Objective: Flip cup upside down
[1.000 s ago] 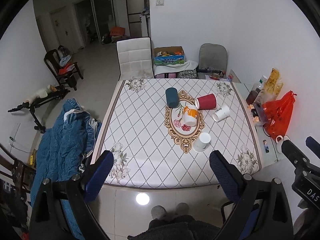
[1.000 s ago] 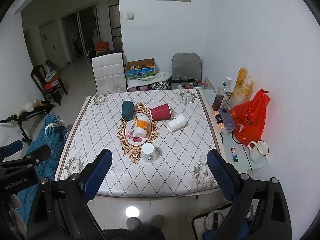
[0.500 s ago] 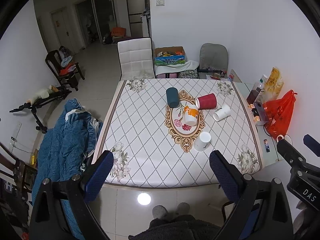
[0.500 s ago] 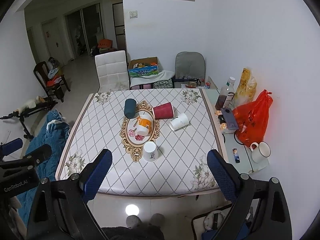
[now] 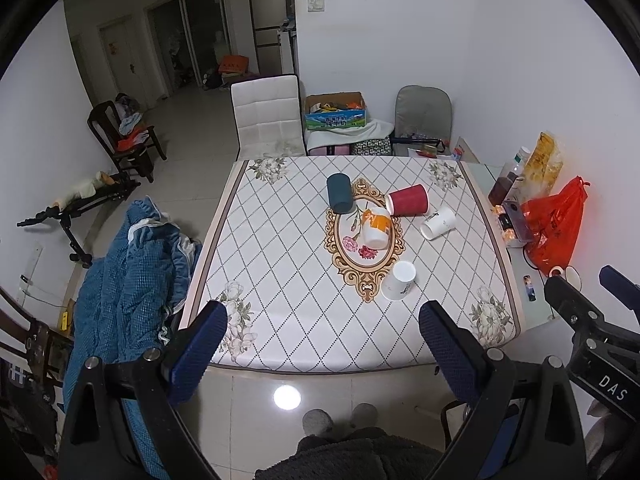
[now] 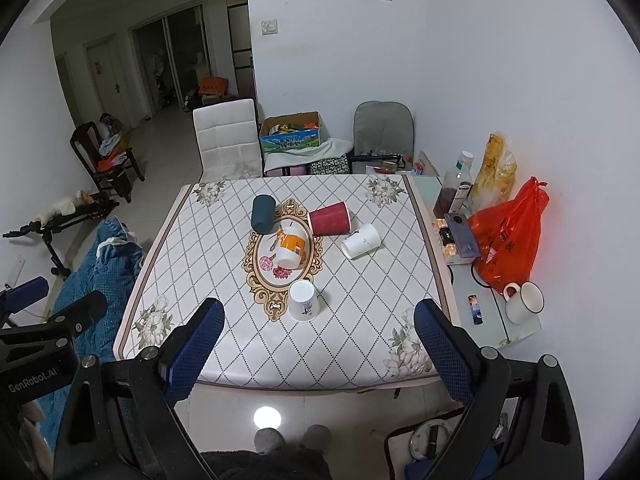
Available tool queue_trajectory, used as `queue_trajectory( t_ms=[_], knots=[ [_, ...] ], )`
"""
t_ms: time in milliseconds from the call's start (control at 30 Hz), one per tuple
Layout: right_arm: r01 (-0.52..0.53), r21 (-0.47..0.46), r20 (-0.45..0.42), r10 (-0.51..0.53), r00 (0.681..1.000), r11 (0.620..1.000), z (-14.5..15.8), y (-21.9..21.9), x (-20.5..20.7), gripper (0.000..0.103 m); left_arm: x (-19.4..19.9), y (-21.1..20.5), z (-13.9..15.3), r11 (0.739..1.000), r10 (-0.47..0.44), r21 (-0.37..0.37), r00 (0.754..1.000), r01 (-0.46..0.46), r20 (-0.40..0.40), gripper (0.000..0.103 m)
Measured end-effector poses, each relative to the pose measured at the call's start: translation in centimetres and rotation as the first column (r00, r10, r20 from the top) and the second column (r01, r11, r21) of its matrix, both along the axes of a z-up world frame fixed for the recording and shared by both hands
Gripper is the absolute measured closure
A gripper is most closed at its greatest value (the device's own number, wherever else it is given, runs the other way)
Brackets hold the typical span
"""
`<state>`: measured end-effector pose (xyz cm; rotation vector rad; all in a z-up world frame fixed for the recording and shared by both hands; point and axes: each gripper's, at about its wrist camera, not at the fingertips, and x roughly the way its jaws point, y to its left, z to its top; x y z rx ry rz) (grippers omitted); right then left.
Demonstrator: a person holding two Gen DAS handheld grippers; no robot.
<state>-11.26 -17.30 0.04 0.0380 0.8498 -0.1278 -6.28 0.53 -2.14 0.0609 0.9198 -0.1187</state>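
Observation:
Several cups lie on the patterned table (image 5: 280, 280): a dark teal cup (image 5: 339, 193), a red cup (image 5: 408, 199), an orange-and-white cup (image 5: 376, 227) and a white cup (image 5: 438, 223) lie on their sides. A white cup (image 5: 398, 281) nearest me stands bottom up. They also show in the right wrist view: the teal cup (image 6: 263, 214), the red cup (image 6: 330, 218), the orange-and-white cup (image 6: 291, 247), the white cup on its side (image 6: 361, 241), the near white cup (image 6: 304, 301). My left gripper (image 5: 324, 340) and right gripper (image 6: 318, 338) are open and empty, held well short of the table's near edge.
A side shelf on the right holds a red bag (image 6: 508, 236), bottles (image 6: 456, 188), a phone (image 6: 462, 234) and a mug (image 6: 524, 302). A blue quilt (image 5: 128, 272) lies left of the table. A white chair (image 5: 268, 120) and boxes stand behind it.
Both grippers have shifted slightly; the views drifted a little. The cups have not moved.

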Motion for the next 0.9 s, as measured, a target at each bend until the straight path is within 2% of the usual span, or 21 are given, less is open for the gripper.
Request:
queue_trajectory(
  t_ms=[900],
  knots=[
    [-0.014,0.007,-0.013,0.014,1.000,1.000,0.15,0.64,0.16,0.005,0.36,0.53,0.12,1.000,0.006,0.002,1.000,-0.006,-0.008,0.005]
  ],
)
